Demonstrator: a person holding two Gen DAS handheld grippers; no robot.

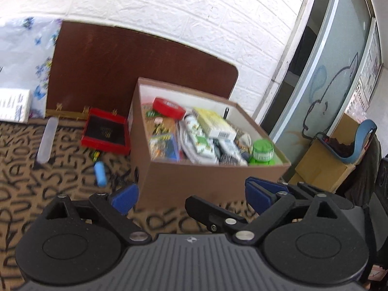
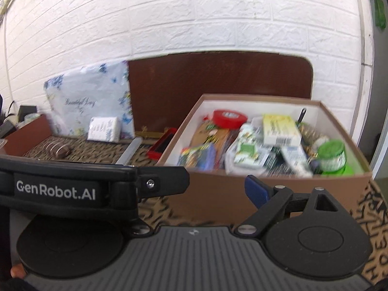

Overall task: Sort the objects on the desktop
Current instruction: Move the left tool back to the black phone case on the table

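the left gripper (image 1: 191, 194) is held wide and empty near the full box (image 1: 206, 177); whether the right gripper (image 2: 213, 189) is wide or narrow cannot be told.

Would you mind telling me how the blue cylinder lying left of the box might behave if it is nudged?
The blue cylinder lies on its side on the patterned cloth, so it would probably roll. It looks small and likely light. Blur hides its surface, so I cannot judge slipperiness.
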